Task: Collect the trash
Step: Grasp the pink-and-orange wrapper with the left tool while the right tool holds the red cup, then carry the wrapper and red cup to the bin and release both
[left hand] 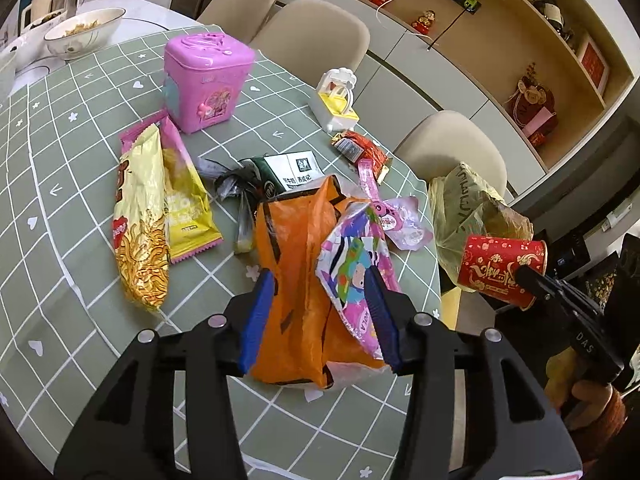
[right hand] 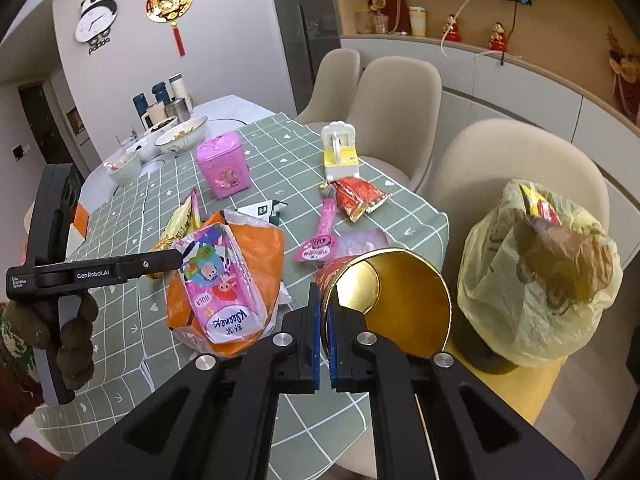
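Observation:
My left gripper (left hand: 319,280) stands open over the green checked tablecloth (left hand: 72,184). An orange plastic bag (left hand: 294,292) and a pink cartoon tissue pack (left hand: 352,268) lie between its blue pads without being squeezed. The same bag (right hand: 262,248) and pack (right hand: 220,292) show in the right wrist view. My right gripper (right hand: 325,308) is shut on the rim of a red paper cup (right hand: 396,300) with a gold inside, tipped on its side past the table's edge. That cup (left hand: 500,268) hangs close to a yellowish trash bag (left hand: 468,216), which sits full on a stool (right hand: 532,384).
On the cloth lie a noodle snack bag (left hand: 140,228), a yellow-pink wrapper (left hand: 188,204), a green-white pack (left hand: 288,172), a red wrapper (left hand: 360,148), pink toy packaging (left hand: 404,224), a pink toy box (left hand: 208,80) and a white-yellow toy (left hand: 336,100). Bowls (left hand: 84,32) stand far left; beige chairs (left hand: 316,36) line the far side.

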`<action>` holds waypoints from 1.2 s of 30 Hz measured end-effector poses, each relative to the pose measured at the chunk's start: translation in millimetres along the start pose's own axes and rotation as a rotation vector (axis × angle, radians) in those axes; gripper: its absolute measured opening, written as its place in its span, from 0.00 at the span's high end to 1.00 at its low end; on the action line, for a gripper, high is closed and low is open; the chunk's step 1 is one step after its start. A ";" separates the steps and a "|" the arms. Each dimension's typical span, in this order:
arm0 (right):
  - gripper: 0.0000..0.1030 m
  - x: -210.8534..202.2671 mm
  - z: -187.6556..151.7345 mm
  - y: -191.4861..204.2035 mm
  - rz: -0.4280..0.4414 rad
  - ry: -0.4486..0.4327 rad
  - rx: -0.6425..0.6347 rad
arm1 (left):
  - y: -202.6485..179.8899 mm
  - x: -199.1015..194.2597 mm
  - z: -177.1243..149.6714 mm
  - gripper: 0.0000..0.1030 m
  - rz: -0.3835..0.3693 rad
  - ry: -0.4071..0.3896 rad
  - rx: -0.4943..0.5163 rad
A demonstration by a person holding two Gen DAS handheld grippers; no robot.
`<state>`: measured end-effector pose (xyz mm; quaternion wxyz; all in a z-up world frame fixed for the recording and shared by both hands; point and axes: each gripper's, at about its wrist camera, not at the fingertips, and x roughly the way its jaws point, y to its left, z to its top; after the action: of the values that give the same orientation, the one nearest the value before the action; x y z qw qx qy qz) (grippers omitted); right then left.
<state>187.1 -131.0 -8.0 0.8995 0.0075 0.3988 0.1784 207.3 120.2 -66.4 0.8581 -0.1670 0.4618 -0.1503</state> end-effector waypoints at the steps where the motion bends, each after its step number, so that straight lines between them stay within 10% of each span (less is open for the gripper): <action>1: 0.95 0.7 -1.8 0.2 -0.001 0.002 0.002 | -1.2 2.2 1.0 0.57 0.001 0.003 0.000; 5: 0.95 1.6 -4.3 0.5 -0.004 0.012 -0.004 | -14.3 17.5 5.0 0.64 0.034 0.007 0.034; 6: 0.95 0.8 -4.7 0.5 -0.006 0.013 -0.007 | -18.0 20.0 6.4 0.96 0.066 0.005 0.054; 7: 0.95 -2.3 -4.1 0.7 -0.012 0.008 -0.013 | -22.0 18.2 8.4 0.98 0.094 -0.001 0.071; 17: 0.95 -28.0 12.1 -7.8 -0.017 -0.051 -0.039 | -43.1 -47.5 42.7 0.97 0.060 -0.154 0.130; 25: 0.95 -23.8 8.8 -15.9 0.019 -0.032 -0.028 | -13.7 -15.4 25.7 0.97 0.075 -0.060 0.049; 36: 0.95 -16.0 4.1 -22.0 0.027 -0.011 -0.021 | -13.9 -30.4 28.9 0.97 0.091 -0.133 0.057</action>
<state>187.1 -156.3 2.8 0.8993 0.0043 0.3916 0.1946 214.1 124.5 -23.0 0.8971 -0.1310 0.4065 -0.1129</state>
